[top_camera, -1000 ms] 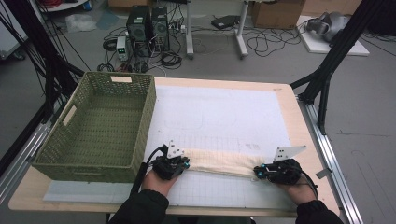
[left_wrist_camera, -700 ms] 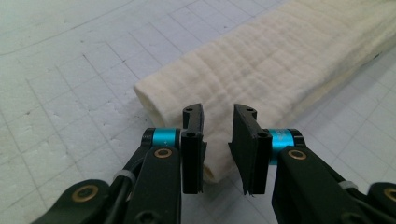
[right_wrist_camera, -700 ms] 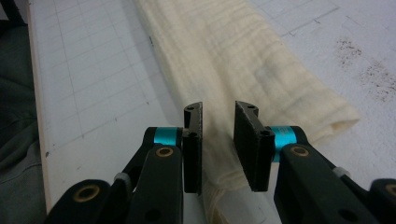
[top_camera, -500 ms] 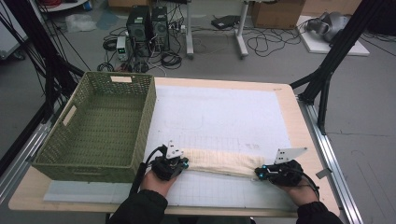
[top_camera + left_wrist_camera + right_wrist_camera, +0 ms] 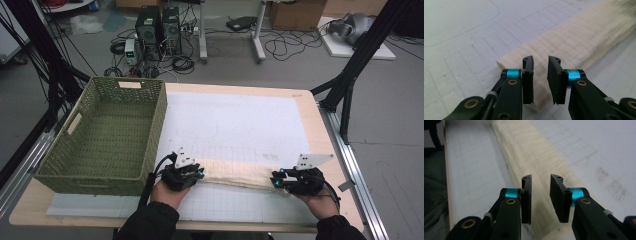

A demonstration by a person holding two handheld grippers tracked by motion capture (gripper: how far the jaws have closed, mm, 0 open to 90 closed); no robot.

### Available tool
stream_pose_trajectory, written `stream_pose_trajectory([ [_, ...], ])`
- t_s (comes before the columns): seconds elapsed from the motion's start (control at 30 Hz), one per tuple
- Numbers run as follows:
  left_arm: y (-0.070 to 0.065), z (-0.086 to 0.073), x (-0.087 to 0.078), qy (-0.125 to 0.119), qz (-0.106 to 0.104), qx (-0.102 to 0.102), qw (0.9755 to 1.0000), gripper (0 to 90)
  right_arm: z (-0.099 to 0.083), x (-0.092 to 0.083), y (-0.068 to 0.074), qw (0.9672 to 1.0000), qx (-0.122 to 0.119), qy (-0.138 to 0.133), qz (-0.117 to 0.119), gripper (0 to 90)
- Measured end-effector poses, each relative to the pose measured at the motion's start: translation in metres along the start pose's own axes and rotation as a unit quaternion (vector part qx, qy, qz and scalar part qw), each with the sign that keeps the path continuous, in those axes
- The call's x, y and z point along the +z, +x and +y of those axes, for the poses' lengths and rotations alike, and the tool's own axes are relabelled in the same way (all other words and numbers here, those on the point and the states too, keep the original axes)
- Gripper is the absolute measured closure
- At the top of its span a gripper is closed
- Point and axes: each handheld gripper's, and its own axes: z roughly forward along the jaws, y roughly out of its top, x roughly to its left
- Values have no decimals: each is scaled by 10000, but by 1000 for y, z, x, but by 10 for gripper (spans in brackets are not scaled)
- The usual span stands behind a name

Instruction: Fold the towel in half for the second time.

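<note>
1. The folded cloth (image 5: 235,173) is a cream strip with a soft, finely ribbed, towel-like weave; its ends are squared and its edges thick from the layers.
2. It lies flat on the white gridded mat (image 5: 235,120) that covers most of the pale wooden tabletop (image 5: 320,125), close to the near edge and about midway between the left and right edges.
3. Its long axis runs along that near edge, from left to right, the right end lying slightly nearer to me.
4. My left gripper (image 5: 540,75) sits at the cloth's left end; its flat black jaws have just been opening and stand a narrow gap apart, above the cloth, pressing on nothing.
5. My right gripper (image 5: 541,196) sits at the right end; its jaws have likewise just been opening, parted over the cloth with no hold on it.
6. A green woven basket (image 5: 75,150), rectangular with slotted handles, stands at the tabletop's left edge, just beside my left gripper.
</note>
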Motion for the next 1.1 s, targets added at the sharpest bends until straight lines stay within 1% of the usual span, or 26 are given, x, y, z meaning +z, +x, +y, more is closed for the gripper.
stream_pose_trajectory([
  [0.03,0,3,1,-24,37,9,10000,743,3,2,-1,10000,-21,-51,-54,687],
  [0.1,1,7,7,14,87,30,10000,742,7,8,-5,9999,-59,-33,-136,665],
  [0.13,3,7,10,68,136,47,9999,737,8,13,-7,9998,-76,15,-159,650],
  [0.17,4,7,12,117,161,7,9998,734,8,17,-9,9998,-90,60,-190,641],
  [0.27,9,2,19,289,280,18,9992,731,5,24,-13,9994,-78,237,-237,610],
  [0.3,11,0,21,331,281,-36,9991,731,3,25,-14,9992,-73,299,-251,604],
  [0.33,12,-2,22,352,281,-24,9990,732,1,25,-14,9991,-43,332,-252,596],
  [0.4,12,-4,23,315,294,-34,9991,737,-4,25,-15,9989,15,399,-259,583],
  [0.47,11,-5,23,306,325,55,9990,735,-8,24,-15,9984,-4,465,-320,570],
  [0.57,11,-6,23,314,312,42,9990,734,-12,22,-12,9984,28,441,-354,549],
  [0.63,12,-5,22,352,290,59,9989,734,-14,20,-10,9982,-13,455,-395,545],
  [0.7,12,-6,22,341,282,47,9990,734,-16,18,-9,9981,-32,443,-415,543],
  [0.8,12,-6,22,331,282,66,9990,734,-18,17,-8,9980,-17,417,-479,538],
  [0.83,12,-7,22,317,282,65,9991,733,-18,16,-7,9978,-42,417,-510,537],
  [0.97,11,-7,22,313,285,56,9991,729,-20,16,-6,9979,8,395,-515,537],
  [1.07,11,-7,22,315,281,80,9991,713,-19,16,-6,9977,21,397,-544,535],
  [1.1,10,-7,22,308,272,60,9991,708,-19,17,-7,9977,6,380,-553,531],
])
